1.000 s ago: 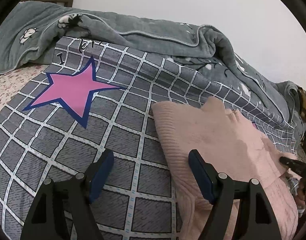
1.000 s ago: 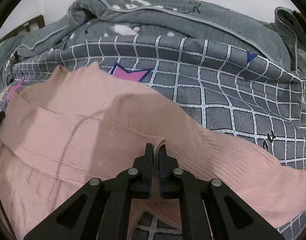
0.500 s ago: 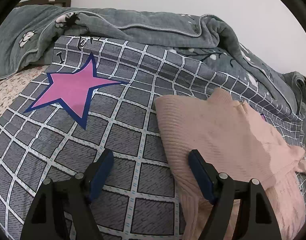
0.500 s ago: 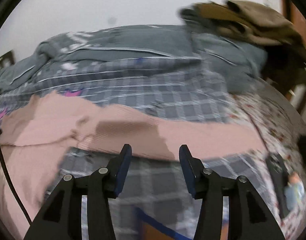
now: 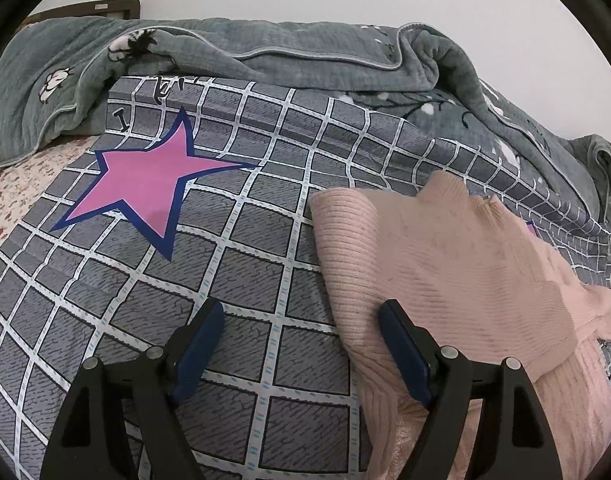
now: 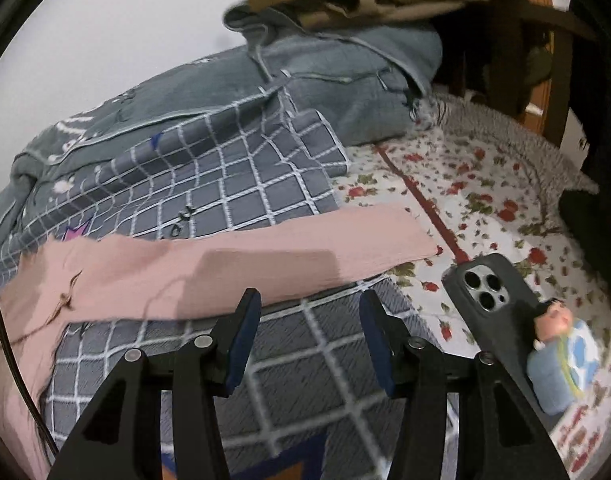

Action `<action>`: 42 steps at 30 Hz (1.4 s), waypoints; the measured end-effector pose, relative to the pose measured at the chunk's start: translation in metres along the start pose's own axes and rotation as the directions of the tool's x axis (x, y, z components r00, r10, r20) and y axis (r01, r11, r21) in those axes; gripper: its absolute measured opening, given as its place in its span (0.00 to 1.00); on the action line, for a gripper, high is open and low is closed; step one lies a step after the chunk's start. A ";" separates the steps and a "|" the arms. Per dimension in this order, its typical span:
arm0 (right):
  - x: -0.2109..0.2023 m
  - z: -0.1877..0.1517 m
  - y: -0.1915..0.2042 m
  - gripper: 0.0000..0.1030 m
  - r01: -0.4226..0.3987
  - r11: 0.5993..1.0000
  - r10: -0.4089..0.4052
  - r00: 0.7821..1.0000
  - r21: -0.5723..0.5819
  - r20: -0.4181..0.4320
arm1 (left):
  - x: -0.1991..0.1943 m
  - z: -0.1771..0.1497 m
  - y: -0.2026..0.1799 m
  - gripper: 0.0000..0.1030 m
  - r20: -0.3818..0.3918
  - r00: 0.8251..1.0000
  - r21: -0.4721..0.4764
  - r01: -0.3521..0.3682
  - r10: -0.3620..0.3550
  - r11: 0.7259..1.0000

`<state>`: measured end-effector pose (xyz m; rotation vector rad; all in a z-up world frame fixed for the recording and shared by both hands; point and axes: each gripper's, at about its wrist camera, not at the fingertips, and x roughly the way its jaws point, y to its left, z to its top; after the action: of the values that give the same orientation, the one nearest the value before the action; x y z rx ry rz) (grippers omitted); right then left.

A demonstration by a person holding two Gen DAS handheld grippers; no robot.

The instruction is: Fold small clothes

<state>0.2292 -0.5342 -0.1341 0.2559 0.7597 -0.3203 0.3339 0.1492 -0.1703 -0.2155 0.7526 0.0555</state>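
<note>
A pale pink ribbed knit garment (image 5: 445,264) lies on a grey quilt cover with a white grid and a pink star (image 5: 233,280); this cover is the landmark for what follows. In the left wrist view the garment's straight left edge runs down the cover's right part, and the cover to the left of that edge is bare as far as the star. Behind the cover a grey-green blanket (image 5: 265,60) is bunched up along the wall.

In the right wrist view one long pink sleeve (image 6: 305,248) stretches rightward across the cover, its cuff reaching just past the cover's right edge onto a floral sheet (image 6: 485,208). A phone in a dark grey case (image 6: 485,300) lies on that sheet, right of the cover.

The left gripper (image 5: 301,340) tilts downward over the garment's left edge, fingers spread wide, nothing clamped. The right gripper (image 6: 309,328) points down at bare cover just below the sleeve; its jaws have just been opening and nothing is between them.
</note>
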 end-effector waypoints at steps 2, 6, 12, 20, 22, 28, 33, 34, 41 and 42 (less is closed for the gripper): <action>0.014 0.004 -0.009 0.49 -0.010 0.999 0.011 1.000 0.041 -0.023 | 0.000 0.000 0.000 0.78 -0.002 1.000 0.003 -0.004 0.004 1.000; 0.038 0.013 -0.030 0.49 -0.067 0.983 0.080 0.994 0.171 -0.071 | 0.002 0.001 -0.001 0.79 -0.005 1.000 0.008 -0.007 0.007 1.000; 0.052 0.023 -0.035 0.42 -0.062 0.976 0.081 0.993 0.209 -0.083 | 0.002 0.001 -0.002 0.80 -0.005 1.000 0.007 -0.007 0.007 1.000; 0.031 0.033 -0.032 0.04 0.000 0.981 -0.003 1.000 0.195 0.016 | 0.003 0.000 -0.003 0.80 0.000 1.000 0.000 0.003 -0.003 1.000; 0.016 0.040 -0.021 0.04 0.010 0.984 -0.021 0.998 0.175 0.063 | 0.002 0.000 -0.001 0.80 0.007 1.000 -0.007 0.020 -0.019 1.000; -0.038 0.079 0.040 0.04 0.032 0.997 -0.044 0.980 0.069 0.192 | -0.003 0.001 0.007 0.81 0.026 0.996 -0.044 0.091 -0.090 0.995; -0.091 0.101 0.145 0.04 -0.017 0.992 0.053 0.954 -0.121 0.296 | -0.010 0.003 0.015 0.82 0.024 0.992 -0.086 0.124 -0.122 0.989; -0.098 0.102 0.166 0.04 -0.033 0.987 0.080 0.949 -0.156 0.304 | -0.013 0.003 0.019 0.82 0.028 0.992 -0.102 0.124 -0.121 0.987; -0.117 0.064 0.348 0.04 -0.219 0.904 0.317 0.919 -0.367 0.233 | -0.038 0.001 0.058 0.82 -0.004 0.986 -0.158 0.166 -0.169 0.973; -0.113 0.054 0.368 0.04 -0.254 0.889 0.349 0.915 -0.380 0.205 | -0.043 -0.002 0.066 0.82 -0.011 0.990 -0.150 0.141 -0.144 0.979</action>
<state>0.3239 -0.1916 0.0242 -0.0065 0.4844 0.0821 0.2929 0.2146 -0.1544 -0.4123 0.7531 -0.0267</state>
